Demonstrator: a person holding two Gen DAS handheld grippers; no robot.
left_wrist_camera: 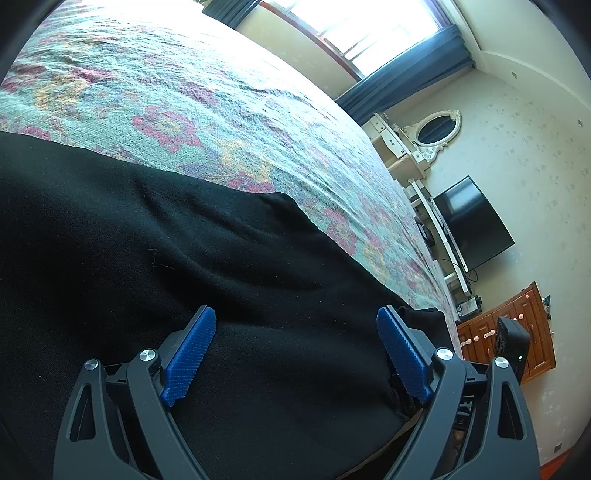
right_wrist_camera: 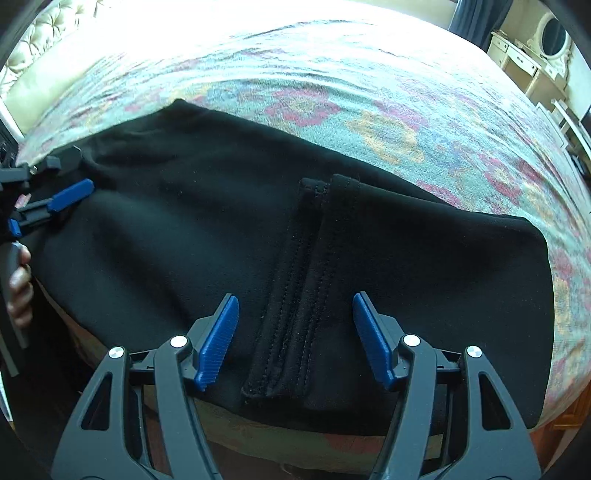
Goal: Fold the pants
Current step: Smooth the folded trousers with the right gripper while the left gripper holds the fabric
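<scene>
Black pants [right_wrist_camera: 184, 236] lie folded along the near edge of the bed, also filling the lower half of the left wrist view [left_wrist_camera: 147, 258]. Two stitched hem ends [right_wrist_camera: 306, 280] lie on top in the middle. My right gripper [right_wrist_camera: 295, 314] is open and empty, its blue pads either side of the hems, just above the cloth. My left gripper [left_wrist_camera: 295, 332] is open and empty over the pants' left end; it also shows at the left edge of the right wrist view [right_wrist_camera: 51, 203], held by a hand.
The bed carries a floral teal and pink cover [left_wrist_camera: 207, 110] that stretches far behind the pants. A wooden dresser [left_wrist_camera: 517, 332], a black TV [left_wrist_camera: 472, 225], a white vanity with an oval mirror [left_wrist_camera: 436, 129] and a curtained window [left_wrist_camera: 369, 33] stand beyond the bed.
</scene>
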